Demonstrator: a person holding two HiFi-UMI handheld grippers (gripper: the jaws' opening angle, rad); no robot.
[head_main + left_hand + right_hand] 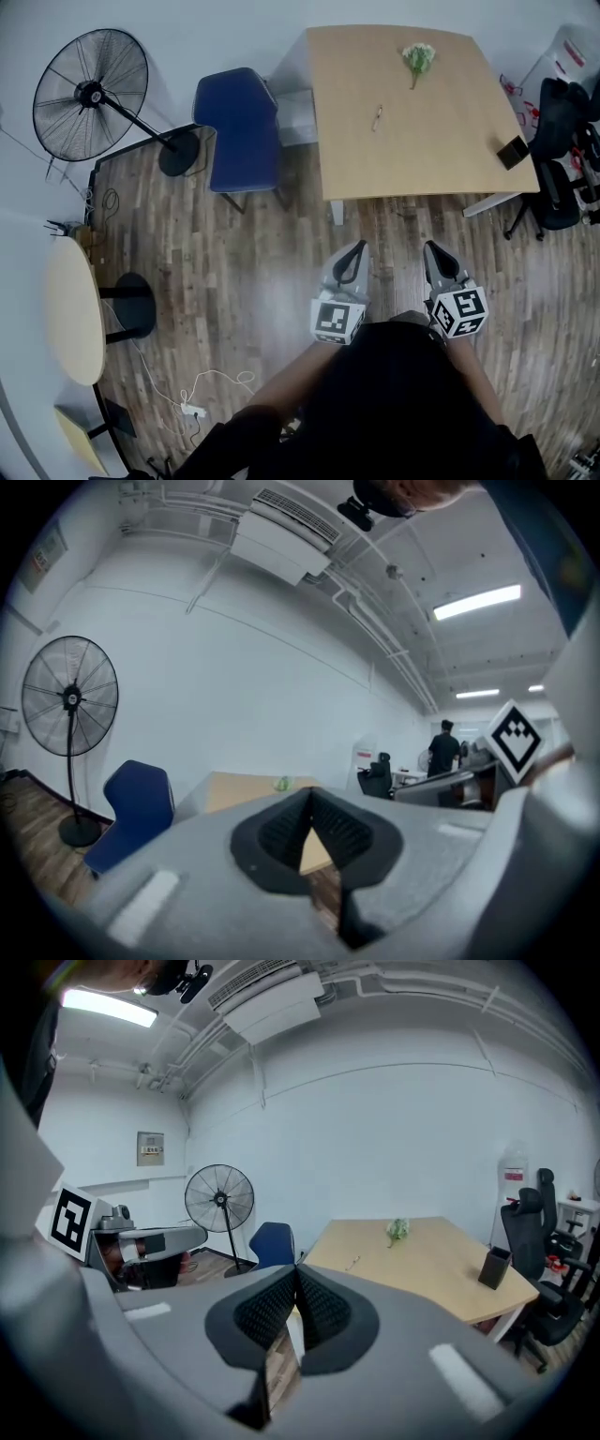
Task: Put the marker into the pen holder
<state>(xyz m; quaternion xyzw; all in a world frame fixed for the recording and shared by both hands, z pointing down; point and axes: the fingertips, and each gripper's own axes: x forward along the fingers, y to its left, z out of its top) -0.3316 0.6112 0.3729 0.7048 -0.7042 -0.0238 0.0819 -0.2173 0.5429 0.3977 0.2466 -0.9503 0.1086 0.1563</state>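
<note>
Short of the tabletop (450, 94), the left hand-held gripper (352, 251) and right hand-held gripper (435, 251) are both clenched on nothing. The marker (377, 117) lies mid-tabletop, well apart from the pen holder (512, 151). It looks light, stiff, apt to roll; pinch mid-barrel.

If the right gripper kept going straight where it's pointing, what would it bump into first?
Probably the wooden table, near its front edge. The right gripper points across the floor toward it, with nothing in between. Height is hard to judge, so it might instead pass just over the tabletop.
</note>
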